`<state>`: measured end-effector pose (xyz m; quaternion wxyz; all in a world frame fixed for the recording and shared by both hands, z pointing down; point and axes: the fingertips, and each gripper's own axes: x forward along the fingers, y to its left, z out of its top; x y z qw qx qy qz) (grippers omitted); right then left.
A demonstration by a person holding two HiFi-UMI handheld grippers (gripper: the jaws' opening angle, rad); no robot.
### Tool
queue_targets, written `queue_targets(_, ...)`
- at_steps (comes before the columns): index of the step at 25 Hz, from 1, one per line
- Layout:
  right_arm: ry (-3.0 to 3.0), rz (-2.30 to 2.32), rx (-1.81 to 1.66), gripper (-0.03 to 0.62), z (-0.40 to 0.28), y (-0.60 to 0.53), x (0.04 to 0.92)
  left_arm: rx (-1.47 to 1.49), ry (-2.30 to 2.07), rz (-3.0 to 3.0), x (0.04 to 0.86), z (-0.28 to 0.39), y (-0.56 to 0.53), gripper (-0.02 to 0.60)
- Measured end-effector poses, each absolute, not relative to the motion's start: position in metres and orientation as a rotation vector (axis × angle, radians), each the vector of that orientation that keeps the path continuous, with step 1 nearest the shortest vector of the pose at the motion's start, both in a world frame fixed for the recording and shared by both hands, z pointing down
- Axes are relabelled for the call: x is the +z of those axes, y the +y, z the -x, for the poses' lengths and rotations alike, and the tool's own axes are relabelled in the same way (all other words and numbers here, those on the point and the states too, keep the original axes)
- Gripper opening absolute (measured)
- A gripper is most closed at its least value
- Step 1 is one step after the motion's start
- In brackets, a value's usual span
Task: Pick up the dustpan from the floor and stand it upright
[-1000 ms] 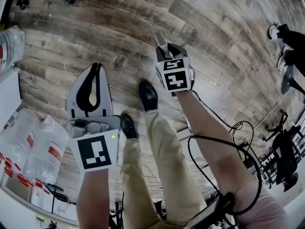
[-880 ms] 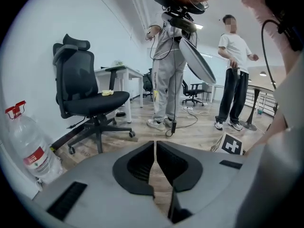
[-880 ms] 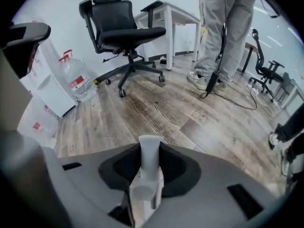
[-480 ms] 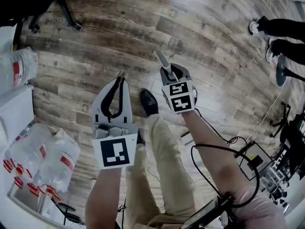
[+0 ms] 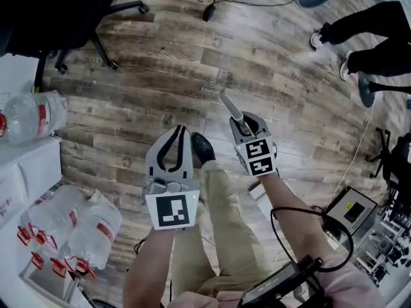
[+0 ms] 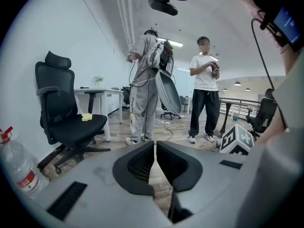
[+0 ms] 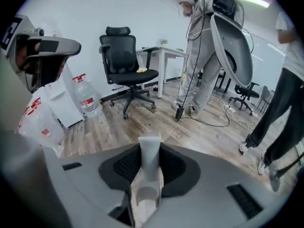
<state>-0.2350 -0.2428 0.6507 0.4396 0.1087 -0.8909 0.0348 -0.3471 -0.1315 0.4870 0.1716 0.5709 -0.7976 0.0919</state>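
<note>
My right gripper (image 5: 246, 124) (image 7: 150, 152) is shut on a short light grey handle (image 5: 231, 107) (image 7: 150, 161) that sticks out past its jaws, pointing forward over the wooden floor. No dustpan body shows in any view. My left gripper (image 5: 180, 129) (image 6: 155, 144) is held beside it at the left, with the jaws closed tip to tip and nothing between them. Both grippers hover above my own legs and a black shoe (image 5: 202, 147).
A black office chair (image 5: 77, 18) (image 6: 66, 113) (image 7: 126, 65) stands ahead to the left. Water bottles (image 5: 32, 117) and bagged bottles (image 5: 70, 223) lie at the left. Two people (image 6: 204, 84) stand ahead; one carries a large grey oval shell (image 6: 168, 91) (image 7: 232, 46). A cable (image 7: 213, 122) crosses the floor.
Both grippers have drawn closer together in the middle of the head view. The view has tipped forward, bringing the chair and the standing people's feet into sight. The right gripper keeps the handle.
</note>
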Motion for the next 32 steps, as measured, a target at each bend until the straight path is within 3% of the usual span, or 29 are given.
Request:
queue_targets(18, -2.365, -0.474, 0.055, 0.101, 0.089, -0.233, 0.501, 0.179, -2.176, -1.873, 0.371, 0.202, -0.130, 0.025)
queue_targets(32, -2.469, -0.549, 0.103, 0.100, -0.055, -0.215, 0.407, 0.218, -2.102, -2.024, 0.300, 0.041, -0.154, 0.025)
